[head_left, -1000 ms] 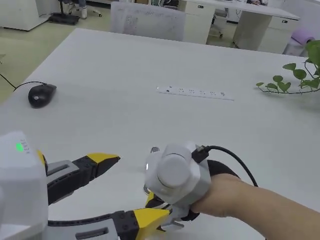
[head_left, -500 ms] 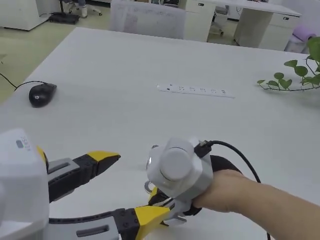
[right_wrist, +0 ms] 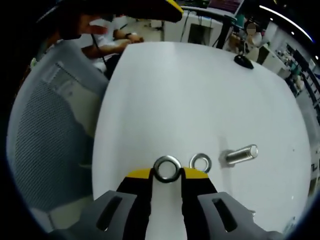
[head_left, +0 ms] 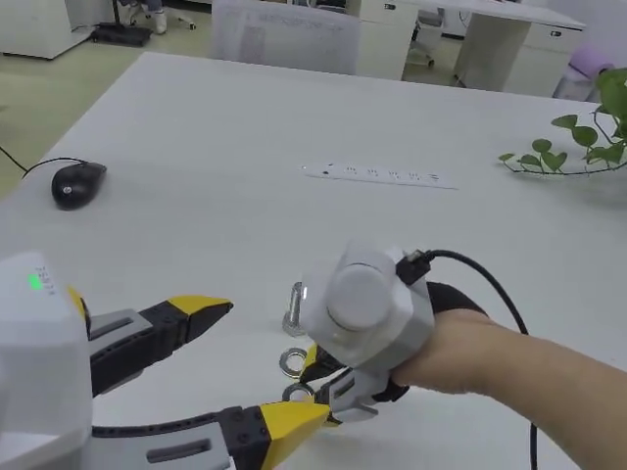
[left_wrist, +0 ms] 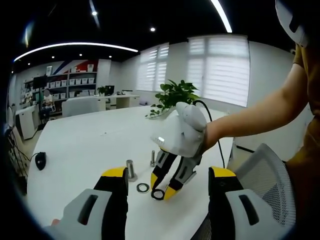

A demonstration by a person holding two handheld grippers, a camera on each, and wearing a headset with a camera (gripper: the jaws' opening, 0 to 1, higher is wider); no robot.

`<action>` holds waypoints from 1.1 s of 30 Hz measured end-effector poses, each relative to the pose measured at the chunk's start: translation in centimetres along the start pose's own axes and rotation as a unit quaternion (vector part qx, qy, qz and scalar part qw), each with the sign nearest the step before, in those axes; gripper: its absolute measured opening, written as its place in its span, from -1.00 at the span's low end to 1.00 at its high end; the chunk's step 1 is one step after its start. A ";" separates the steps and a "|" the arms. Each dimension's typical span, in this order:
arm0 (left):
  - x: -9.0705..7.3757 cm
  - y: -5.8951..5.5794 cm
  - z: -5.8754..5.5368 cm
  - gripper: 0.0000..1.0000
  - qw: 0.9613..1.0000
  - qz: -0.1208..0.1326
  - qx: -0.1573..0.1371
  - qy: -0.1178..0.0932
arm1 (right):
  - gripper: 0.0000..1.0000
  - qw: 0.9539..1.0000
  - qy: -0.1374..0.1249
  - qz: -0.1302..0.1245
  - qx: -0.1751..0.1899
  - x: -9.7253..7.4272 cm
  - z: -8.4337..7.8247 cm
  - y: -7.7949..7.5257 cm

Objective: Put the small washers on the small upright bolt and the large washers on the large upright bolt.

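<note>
The right gripper pinches a steel washer by its rim, near a second washer and an upright bolt. The left gripper gapes empty. Thin, stiff, probably slick: a rim grip suits.

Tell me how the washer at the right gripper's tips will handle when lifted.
The washer is a thin, shiny metal ring, so probably rigid and light. Held by its edge between the right gripper's narrow tips, it may slip or pivot. If dropped on the smooth table, it would likely roll or skid, perhaps toward the other washer.
</note>
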State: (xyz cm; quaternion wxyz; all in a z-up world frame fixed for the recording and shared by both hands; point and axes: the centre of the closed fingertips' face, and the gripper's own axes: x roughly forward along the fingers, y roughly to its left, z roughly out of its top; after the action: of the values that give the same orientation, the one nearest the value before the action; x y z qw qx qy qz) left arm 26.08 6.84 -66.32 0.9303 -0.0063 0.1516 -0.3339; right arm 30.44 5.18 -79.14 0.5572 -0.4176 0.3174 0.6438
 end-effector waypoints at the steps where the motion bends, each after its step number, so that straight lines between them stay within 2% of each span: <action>1: 0.0 0.0 0.0 0.28 1.000 -0.001 0.001 0.000 | -0.57 1.000 -0.001 -0.004 -0.001 -0.4 0.1 -0.3; 8: 0.2 -0.3 0.0 0.28 1.000 -0.004 0.002 0.001 | -0.57 0.999 -0.008 -0.036 -0.009 -3.3 1.2 -3.6; 14: 0.2 -0.3 0.0 0.28 1.000 -0.005 0.002 0.002 | -0.57 0.999 -0.014 -0.051 -0.008 -4.5 2.1 -6.2; 20: 0.3 -0.5 -0.1 0.27 1.000 -0.008 0.002 0.003 | -0.57 0.998 -0.005 -0.064 -0.013 -4.6 2.5 -8.8; 23: 0.4 -0.5 -0.2 0.27 1.000 -0.008 0.000 0.004 | -0.57 0.998 -0.007 -0.067 -0.008 -4.4 2.7 -9.6; 26: 0.5 -0.5 -0.3 0.27 1.000 -0.010 0.000 0.005 | -0.57 0.998 -0.009 -0.064 -0.004 -3.9 2.9 -9.4; 28: 0.6 -0.6 -0.4 0.27 1.000 -0.012 0.000 0.007 | -0.57 0.998 -0.002 -0.064 -0.008 -3.3 2.6 -9.6; 29: 0.6 -0.6 -0.4 0.27 1.000 -0.013 0.000 0.007 | -0.57 0.998 -0.002 -0.057 -0.004 -3.2 2.6 -9.4; 33: 0.8 -0.7 -0.4 0.26 1.000 -0.016 0.000 0.007 | -0.57 0.998 0.006 -0.061 -0.005 -2.7 2.3 -9.9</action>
State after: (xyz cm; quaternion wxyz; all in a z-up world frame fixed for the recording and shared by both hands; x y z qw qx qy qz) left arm 26.09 5.83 -66.80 0.9237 -0.0067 0.1581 -0.3489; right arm 39.80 7.68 -75.15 0.5915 -0.4431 0.2917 0.6072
